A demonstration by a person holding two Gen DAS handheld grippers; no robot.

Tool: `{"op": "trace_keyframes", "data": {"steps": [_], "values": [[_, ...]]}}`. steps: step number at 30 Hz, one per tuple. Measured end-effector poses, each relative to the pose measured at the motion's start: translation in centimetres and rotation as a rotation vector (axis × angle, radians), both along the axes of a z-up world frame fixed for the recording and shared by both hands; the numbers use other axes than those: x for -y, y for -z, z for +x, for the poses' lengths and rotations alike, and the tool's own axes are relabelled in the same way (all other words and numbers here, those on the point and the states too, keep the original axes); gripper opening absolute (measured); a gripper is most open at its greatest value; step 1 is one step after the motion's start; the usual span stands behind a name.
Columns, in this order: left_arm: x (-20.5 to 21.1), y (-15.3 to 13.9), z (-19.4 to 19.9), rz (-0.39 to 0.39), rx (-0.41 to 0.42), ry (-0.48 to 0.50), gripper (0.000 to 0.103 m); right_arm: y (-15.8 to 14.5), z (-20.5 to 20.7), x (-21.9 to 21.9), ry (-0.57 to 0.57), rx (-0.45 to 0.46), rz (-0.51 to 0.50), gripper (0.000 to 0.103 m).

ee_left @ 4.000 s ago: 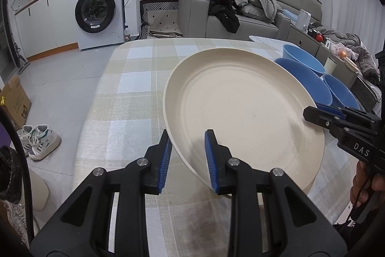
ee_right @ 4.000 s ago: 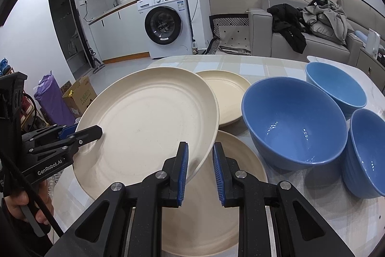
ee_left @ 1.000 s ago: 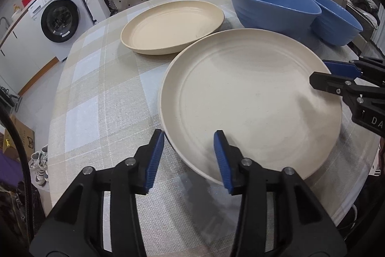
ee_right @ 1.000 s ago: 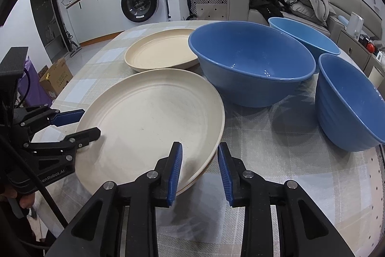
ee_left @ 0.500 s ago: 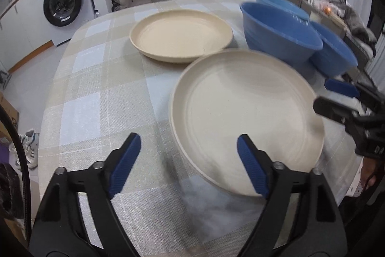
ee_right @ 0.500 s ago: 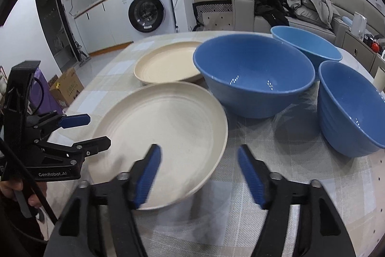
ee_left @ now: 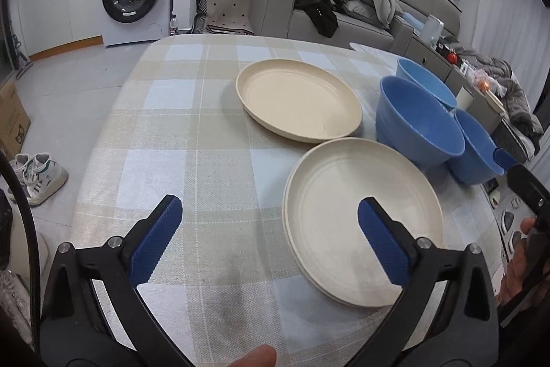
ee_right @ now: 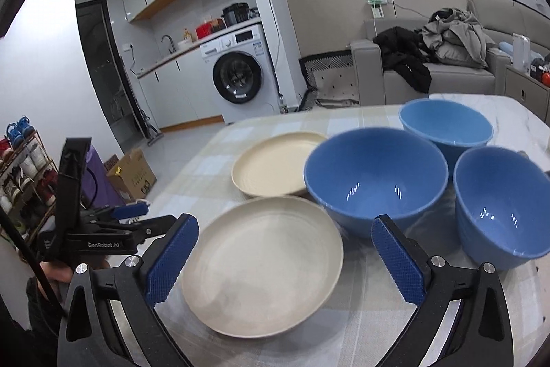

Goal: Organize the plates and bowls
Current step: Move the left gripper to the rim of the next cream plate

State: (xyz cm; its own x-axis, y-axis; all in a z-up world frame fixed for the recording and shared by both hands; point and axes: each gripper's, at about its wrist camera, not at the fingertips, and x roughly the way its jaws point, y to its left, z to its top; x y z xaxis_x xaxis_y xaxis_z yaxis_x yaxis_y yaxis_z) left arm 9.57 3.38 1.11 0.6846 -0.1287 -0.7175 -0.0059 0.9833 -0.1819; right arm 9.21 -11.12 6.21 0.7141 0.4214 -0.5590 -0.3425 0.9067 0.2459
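A: Where do the claws stand?

B: Both gape wide and hold nothing. The left claw [ee_left: 270,234] hangs over the near edge of the worktop [ee_left: 192,133], and the right claw [ee_right: 283,251] hangs above the near stack [ee_right: 263,263].

A: Stack?

B: In the left view its rim shows two edges, so I judge it two cream plates nested. It lies ahead and to the right of the left claw, whose right finger crosses its near rim in the picture.

A: What is left loose?

B: A far plate [ee_left: 298,98], single, lying beyond the stack with the rims nearly meeting. Three blue bowls stand right of it: a big bowl [ee_right: 374,181], a far bowl [ee_right: 445,128] and a right bowl [ee_right: 503,202], close packed.

A: Which claw for the far plate?

B: The left, probably. The plate is round, with no long axis, and its left rim faces open cloth, so a claw can come in there. Its right rim sits close to the big bowl, which leaves little room.

A: Risks?

B: The stack sits near the worktop's front edge.
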Motion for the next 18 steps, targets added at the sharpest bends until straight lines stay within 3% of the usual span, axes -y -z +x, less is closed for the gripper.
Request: {"op": "trace_keyframes", "data": {"steps": [11, 18], "values": [[-2.4, -5.0, 0.4, -0.01, 0.063, -0.077, 0.102, -7.6, 0.8, 0.3, -0.056, 0.134, 0.044, 0.103], [-2.7, -8.0, 1.7, 0.014, 0.087, -0.103, 0.102, -11.0, 3.6, 1.3, -0.073, 0.128, 0.125, 0.103]]}}
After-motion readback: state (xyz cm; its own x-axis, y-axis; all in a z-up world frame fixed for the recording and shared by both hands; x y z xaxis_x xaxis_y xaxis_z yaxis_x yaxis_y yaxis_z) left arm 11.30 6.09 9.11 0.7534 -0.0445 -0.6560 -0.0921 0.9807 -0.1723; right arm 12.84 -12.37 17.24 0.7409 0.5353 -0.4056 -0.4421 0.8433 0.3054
